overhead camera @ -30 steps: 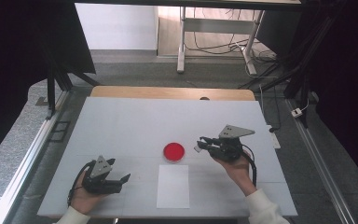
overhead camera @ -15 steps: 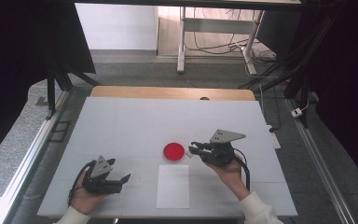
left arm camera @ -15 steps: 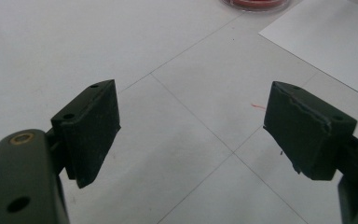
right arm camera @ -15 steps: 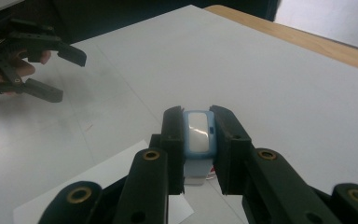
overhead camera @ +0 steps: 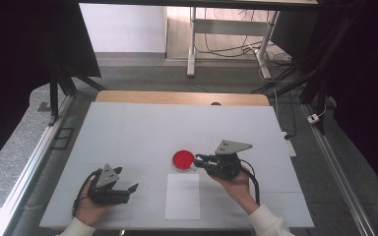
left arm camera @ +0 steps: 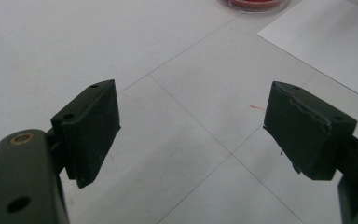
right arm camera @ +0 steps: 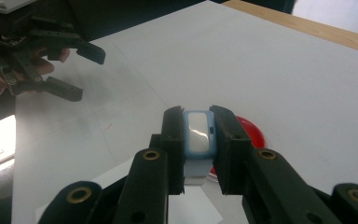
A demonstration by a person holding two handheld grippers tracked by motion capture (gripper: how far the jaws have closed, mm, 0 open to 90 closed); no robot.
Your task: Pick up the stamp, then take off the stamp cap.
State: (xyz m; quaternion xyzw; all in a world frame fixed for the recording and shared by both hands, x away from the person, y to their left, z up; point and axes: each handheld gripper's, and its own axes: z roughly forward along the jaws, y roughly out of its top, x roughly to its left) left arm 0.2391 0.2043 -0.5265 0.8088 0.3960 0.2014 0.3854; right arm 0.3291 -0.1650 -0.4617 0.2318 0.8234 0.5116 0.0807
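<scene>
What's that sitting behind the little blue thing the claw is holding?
Behind the blue thing, clamped in the right claw, lies a red round dish on the white table. The claw and the blue thing cover most of the dish, so its contents cannot be seen.

Table layout from the high view

The round red shallow dish [overhead camera: 183, 159] sits just at 12 o'clock of the white paper sheet [overhead camera: 182, 195] on the pale grey table [overhead camera: 142, 132]; right gripper [overhead camera: 200, 160] with its small light-blue block [right arm camera: 197, 132] at the dish's 3 o'clock, left gripper [overhead camera: 130, 189] at the sheet's 9 o'clock.

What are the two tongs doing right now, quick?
Left tongs: open, holding nothing, over the white table.
Right tongs: closed on a small light-blue stamp-like thing, near the red dish.
</scene>
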